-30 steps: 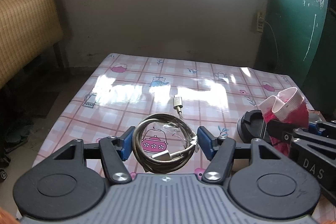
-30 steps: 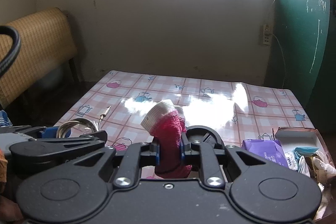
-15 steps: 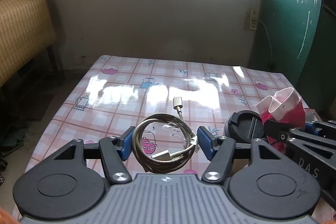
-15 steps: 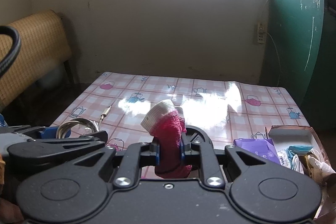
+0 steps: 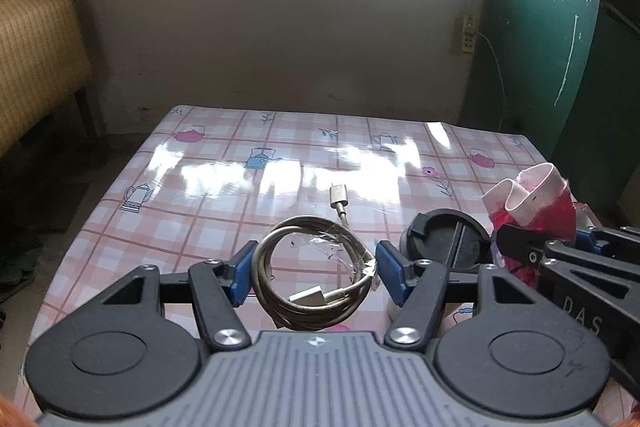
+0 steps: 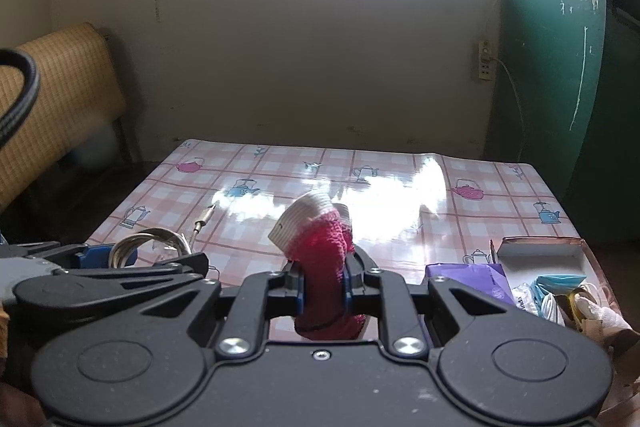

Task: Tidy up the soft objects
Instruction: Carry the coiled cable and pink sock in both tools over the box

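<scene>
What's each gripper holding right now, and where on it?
Right gripper pinches the red sock mid-body, with its white cuff sticking up. Left gripper grips the coiled cable across the coil's outer sides.

Bench cloth (image 5: 224, 195): pink and white check, small teapot prints in pink and blue, some outline only, few flowers.
Sock (image 6: 324, 247): deep pink-red knit, cuff pale pink-white, ribbed.
Coiled cable (image 5: 312, 283): silver-grey, plug white.
Left tool (image 5: 316, 271): black arms, blue pads, grey ribbed body.
Right tool (image 6: 324, 293): black, blue pad edges.
Round lid (image 5: 448, 243): black.
Packet (image 6: 472, 279): purple.
Box (image 6: 560, 247): white inside, brownish rim.
Door (image 5: 560, 27): dark green, chalk marks white.
Chair back (image 5: 36, 51): yellow woven.
</scene>
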The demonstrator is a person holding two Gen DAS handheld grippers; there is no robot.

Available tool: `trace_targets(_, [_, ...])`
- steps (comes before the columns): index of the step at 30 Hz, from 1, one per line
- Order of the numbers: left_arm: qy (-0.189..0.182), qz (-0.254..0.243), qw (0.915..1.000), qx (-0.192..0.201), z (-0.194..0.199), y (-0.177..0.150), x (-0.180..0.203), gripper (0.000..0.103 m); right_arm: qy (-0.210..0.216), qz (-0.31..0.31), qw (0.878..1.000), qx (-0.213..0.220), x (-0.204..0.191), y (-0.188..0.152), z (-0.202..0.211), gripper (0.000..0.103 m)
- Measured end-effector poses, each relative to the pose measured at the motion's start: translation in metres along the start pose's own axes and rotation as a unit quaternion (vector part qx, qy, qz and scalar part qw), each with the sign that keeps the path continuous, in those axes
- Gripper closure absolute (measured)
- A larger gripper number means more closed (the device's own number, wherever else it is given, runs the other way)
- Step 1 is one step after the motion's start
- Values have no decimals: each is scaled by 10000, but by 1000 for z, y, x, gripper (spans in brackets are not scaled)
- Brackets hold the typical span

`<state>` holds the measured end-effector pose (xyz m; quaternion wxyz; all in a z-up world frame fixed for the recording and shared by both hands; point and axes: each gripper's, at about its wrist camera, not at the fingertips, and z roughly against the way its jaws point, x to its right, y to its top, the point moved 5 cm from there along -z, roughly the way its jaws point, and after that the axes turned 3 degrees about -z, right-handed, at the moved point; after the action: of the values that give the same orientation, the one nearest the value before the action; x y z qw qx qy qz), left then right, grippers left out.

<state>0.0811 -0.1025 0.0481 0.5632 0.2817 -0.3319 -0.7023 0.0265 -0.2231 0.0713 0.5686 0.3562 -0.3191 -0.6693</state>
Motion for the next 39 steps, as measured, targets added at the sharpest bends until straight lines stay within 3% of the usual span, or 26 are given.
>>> trace_targets(39, [-585,-473,9972,27,-9,12,68,39,-451,-204,9988,20,70,5,6,82])
